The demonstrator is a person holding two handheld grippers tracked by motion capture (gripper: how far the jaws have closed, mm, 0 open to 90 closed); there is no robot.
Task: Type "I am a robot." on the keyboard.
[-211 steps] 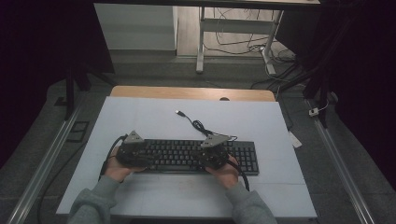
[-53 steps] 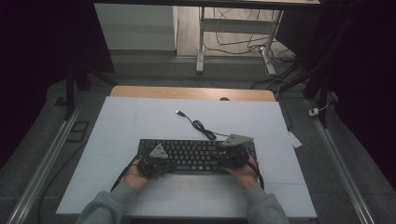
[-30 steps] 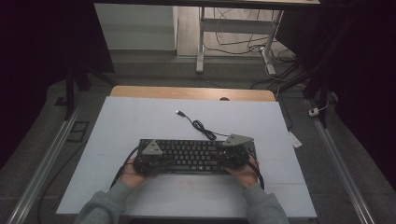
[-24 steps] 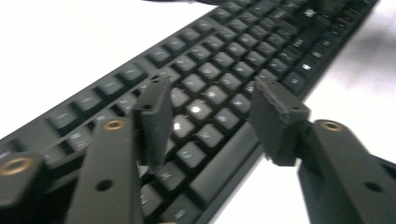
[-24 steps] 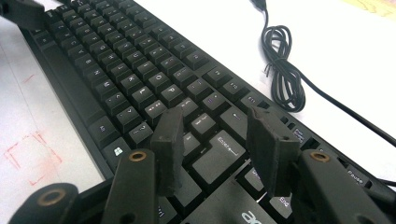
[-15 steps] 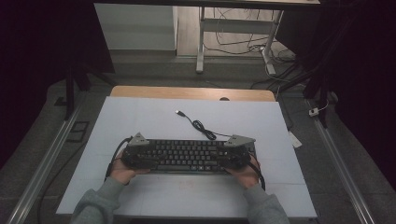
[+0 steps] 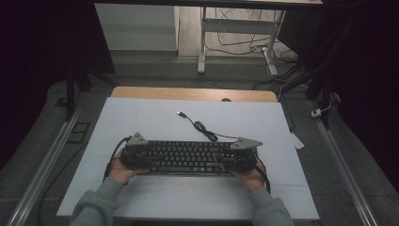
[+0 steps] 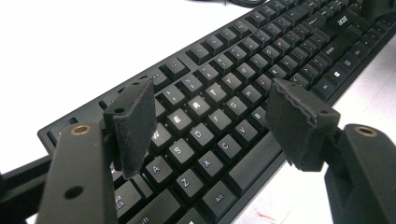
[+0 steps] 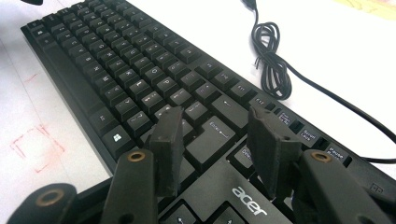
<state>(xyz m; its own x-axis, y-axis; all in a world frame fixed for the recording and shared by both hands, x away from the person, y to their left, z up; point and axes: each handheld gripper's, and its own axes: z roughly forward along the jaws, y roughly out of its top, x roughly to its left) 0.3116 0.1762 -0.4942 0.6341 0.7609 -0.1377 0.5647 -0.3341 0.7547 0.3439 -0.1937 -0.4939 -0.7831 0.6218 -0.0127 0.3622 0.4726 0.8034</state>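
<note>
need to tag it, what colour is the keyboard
Black keyboard with white key legends, clearest in the left gripper view.

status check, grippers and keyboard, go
left gripper just opened, fingers over keyboard left end. right gripper open above its right end. coiled cable behind, clear.

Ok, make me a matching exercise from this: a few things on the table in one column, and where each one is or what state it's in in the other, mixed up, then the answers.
Things:
1. keyboard
2. USB plug
3. left claw
4. right claw

Places or states:
A. open, over the Enter key at the end of the keyboard bearing the acer logo
B. lying flat across the near part of the white table
C. open, over the Q-W-E-R-T end of the keyboard
D. free end of the cable, resting on the table beyond the keyboard

Pairs: 1-B, 2-D, 3-C, 4-A
</note>
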